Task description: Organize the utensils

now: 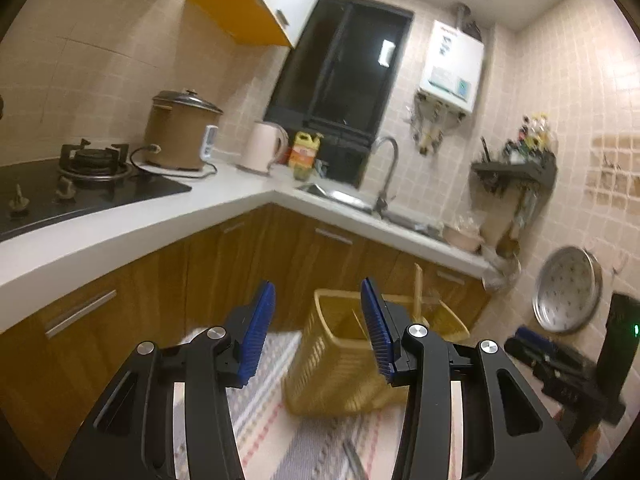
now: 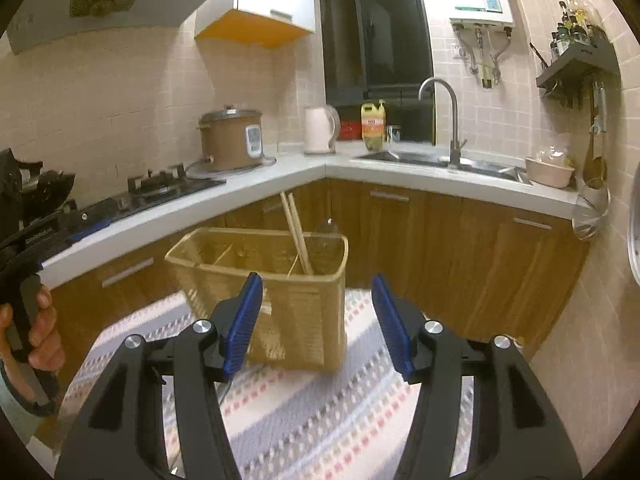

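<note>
A yellow slotted utensil basket [image 2: 280, 280] with dividers stands on a striped cloth [image 2: 320, 400]. Wooden chopsticks [image 2: 294, 224] lean upright in its right compartment, and a clear spoon-like utensil [image 2: 329, 229] shows beside them. My right gripper [image 2: 316, 292] is open and empty, just in front of the basket. My left gripper [image 1: 318, 300] is open and empty, with the basket [image 1: 336, 364] right behind its fingers; chopsticks [image 1: 418, 292] stick up from it. A metal utensil [image 1: 354, 460] lies on the cloth [image 1: 272, 420] near the bottom. The right gripper also shows at the left wrist view's right edge [image 1: 560, 376].
An L-shaped white counter [image 2: 280, 176] runs behind, with a gas stove [image 2: 160, 188], a brown rice cooker [image 2: 232, 140], a pink kettle [image 2: 320, 128], an oil bottle [image 2: 373, 124] and a sink with tap [image 2: 440, 120]. Wooden cabinets stand below. Ladles [image 2: 594, 200] hang on the right wall.
</note>
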The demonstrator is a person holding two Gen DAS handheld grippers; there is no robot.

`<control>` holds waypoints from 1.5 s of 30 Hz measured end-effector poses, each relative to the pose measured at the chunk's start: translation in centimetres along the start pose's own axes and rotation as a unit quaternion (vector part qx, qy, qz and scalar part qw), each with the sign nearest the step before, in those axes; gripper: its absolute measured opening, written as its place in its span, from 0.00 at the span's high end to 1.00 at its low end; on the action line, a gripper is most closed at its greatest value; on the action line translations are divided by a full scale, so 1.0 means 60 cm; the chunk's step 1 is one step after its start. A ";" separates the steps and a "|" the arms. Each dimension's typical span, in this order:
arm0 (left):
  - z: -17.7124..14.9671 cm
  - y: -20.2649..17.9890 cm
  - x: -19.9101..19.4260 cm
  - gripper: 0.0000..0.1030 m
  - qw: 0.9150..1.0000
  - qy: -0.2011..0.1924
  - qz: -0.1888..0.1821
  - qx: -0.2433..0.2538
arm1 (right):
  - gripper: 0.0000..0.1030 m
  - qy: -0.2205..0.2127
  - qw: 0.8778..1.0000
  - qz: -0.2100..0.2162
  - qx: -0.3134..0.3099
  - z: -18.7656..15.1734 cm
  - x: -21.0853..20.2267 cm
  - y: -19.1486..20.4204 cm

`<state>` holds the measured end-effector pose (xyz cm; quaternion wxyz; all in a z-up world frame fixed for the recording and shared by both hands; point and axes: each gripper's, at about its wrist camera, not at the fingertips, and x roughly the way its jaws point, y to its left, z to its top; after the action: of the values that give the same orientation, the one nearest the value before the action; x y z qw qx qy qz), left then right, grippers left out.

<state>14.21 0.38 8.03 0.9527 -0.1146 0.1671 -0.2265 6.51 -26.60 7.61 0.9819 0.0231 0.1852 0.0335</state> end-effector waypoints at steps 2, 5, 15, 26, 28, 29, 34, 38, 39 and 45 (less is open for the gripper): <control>-0.002 -0.010 -0.020 0.59 0.999 0.028 -0.014 0.011 | 0.48 0.030 0.999 0.011 0.004 0.000 -0.014 0.005; -0.009 -0.028 -0.033 0.59 0.996 0.081 -0.010 0.031 | 0.48 0.109 0.994 0.028 0.013 -0.014 -0.020 0.016; -0.184 -0.037 0.026 0.64 0.931 0.359 -0.044 0.058 | 0.51 0.299 0.950 0.084 0.025 -0.169 0.009 0.071; -0.268 -0.004 -0.003 0.68 0.928 0.370 -0.038 0.027 | 0.72 0.316 0.944 0.095 -0.016 -0.204 0.023 0.150; -0.266 0.000 -0.004 0.68 0.928 0.369 -0.042 0.018 | 0.75 0.320 0.942 0.093 -0.028 -0.207 0.029 0.160; -0.264 0.003 -0.005 0.68 0.929 0.367 -0.044 0.014 | 0.76 0.324 0.941 0.087 -0.037 -0.209 0.034 0.166; -0.252 0.000 -0.004 0.68 0.932 0.360 -0.051 0.013 | 0.94 0.328 0.939 0.057 -0.089 -0.217 0.044 0.193; -0.248 -0.001 -0.001 0.68 0.931 0.359 -0.057 0.016 | 0.95 0.331 0.938 0.057 -0.089 -0.216 0.048 0.194; -0.248 -0.002 0.001 0.68 0.931 0.359 -0.058 0.017 | 0.95 0.331 0.938 0.056 -0.086 -0.216 0.048 0.190; -0.250 -0.009 0.028 0.68 0.925 0.373 -0.058 0.026 | 0.96 0.327 0.942 0.033 -0.064 -0.212 0.031 0.152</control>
<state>9.86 -3.05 -6.03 0.8091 -0.0062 0.4977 -0.3125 3.05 -16.93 -4.33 0.8652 -0.0463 0.4923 0.0830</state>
